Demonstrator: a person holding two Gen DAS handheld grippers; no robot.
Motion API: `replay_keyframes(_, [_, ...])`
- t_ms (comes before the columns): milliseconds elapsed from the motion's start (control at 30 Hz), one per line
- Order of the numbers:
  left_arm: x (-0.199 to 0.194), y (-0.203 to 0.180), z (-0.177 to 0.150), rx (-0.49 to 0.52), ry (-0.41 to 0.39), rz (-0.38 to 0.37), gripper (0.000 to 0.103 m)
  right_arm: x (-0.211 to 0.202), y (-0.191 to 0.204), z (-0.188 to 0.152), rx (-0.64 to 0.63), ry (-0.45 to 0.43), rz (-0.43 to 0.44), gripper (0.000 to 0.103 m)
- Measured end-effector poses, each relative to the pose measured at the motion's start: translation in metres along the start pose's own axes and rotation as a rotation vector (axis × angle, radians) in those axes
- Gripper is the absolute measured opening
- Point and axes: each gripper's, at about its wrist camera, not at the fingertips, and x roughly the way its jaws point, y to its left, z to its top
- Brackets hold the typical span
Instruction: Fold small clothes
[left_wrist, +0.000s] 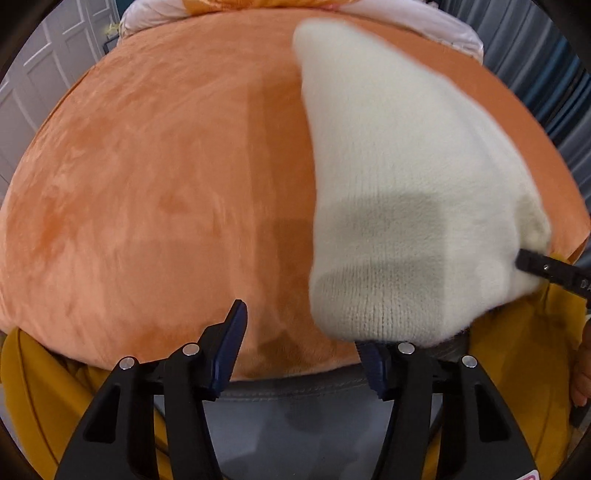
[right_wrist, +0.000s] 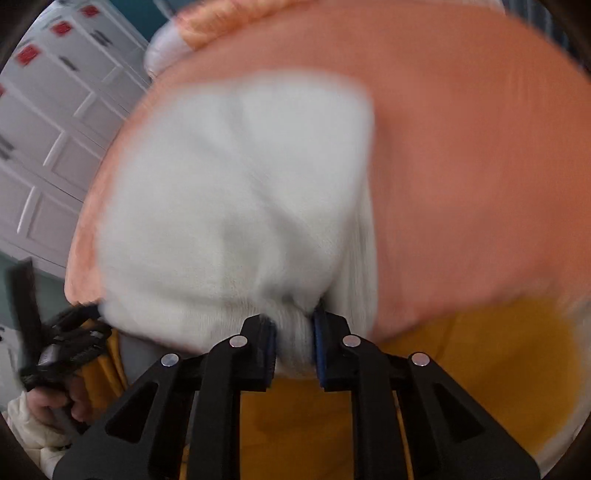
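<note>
A cream knitted garment (left_wrist: 399, 192) lies on an orange velvet cushion (left_wrist: 166, 177), on its right half. My left gripper (left_wrist: 301, 332) is open at the cushion's near edge, just left of the garment's near hem; its right finger (left_wrist: 373, 365) sits under that hem. My right gripper (right_wrist: 293, 343) is shut on a bunched edge of the garment (right_wrist: 236, 206), seen blurred. The right gripper's finger (left_wrist: 546, 267) shows at the garment's right edge in the left wrist view. The left gripper (right_wrist: 70, 339) shows at the left of the right wrist view.
A mustard yellow cloth (right_wrist: 480, 369) and a grey fabric (left_wrist: 295, 413) lie below the cushion's (right_wrist: 461, 166) near edge. White panelled doors (right_wrist: 55, 147) stand to the left. A pale pillow (left_wrist: 424, 26) lies beyond the cushion.
</note>
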Motion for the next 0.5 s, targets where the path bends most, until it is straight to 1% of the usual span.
replay_keyframes(100, [-0.014,0.002,-0.001,0.011,-0.024,-0.025,0.055,-0.019,0.007,0.009,0.001,-0.030,0.018,0.021])
replay_keyframes(200, [-0.038,0.000,-0.004,0.062,-0.070,-0.027,0.055,-0.044,-0.001,0.013,0.041,-0.052,0.079,0.026])
replay_keyframes(267, [-0.062,-0.001,-0.010,0.082,-0.120,-0.052,0.054,-0.060,-0.007,0.022,0.064,-0.101,0.107,0.036])
replay_keyframes(300, [-0.074,0.000,-0.012,0.081,-0.146,-0.074,0.054,-0.063,-0.007,0.026,0.070,-0.117,0.114,0.037])
replay_keyframes(333, [-0.091,0.001,-0.013,0.078,-0.192,-0.106,0.053,-0.065,-0.009,0.032,0.078,-0.131,0.122,0.040])
replay_keyframes(367, [-0.098,-0.001,-0.013,0.078,-0.217,-0.116,0.053,-0.067,-0.012,0.039,0.082,-0.138,0.128,0.045])
replay_keyframes(433, [-0.113,-0.007,-0.003,0.078,-0.264,-0.122,0.054,-0.053,-0.016,0.056,0.074,-0.127,0.125,0.051])
replay_keyframes(467, [-0.113,-0.010,0.005,0.077,-0.268,-0.127,0.054,-0.042,-0.010,0.063,0.081,-0.111,0.109,0.051])
replay_keyframes(500, [-0.111,-0.016,0.016,0.066,-0.267,-0.139,0.054,-0.024,-0.008,0.072,0.095,-0.077,0.072,0.051])
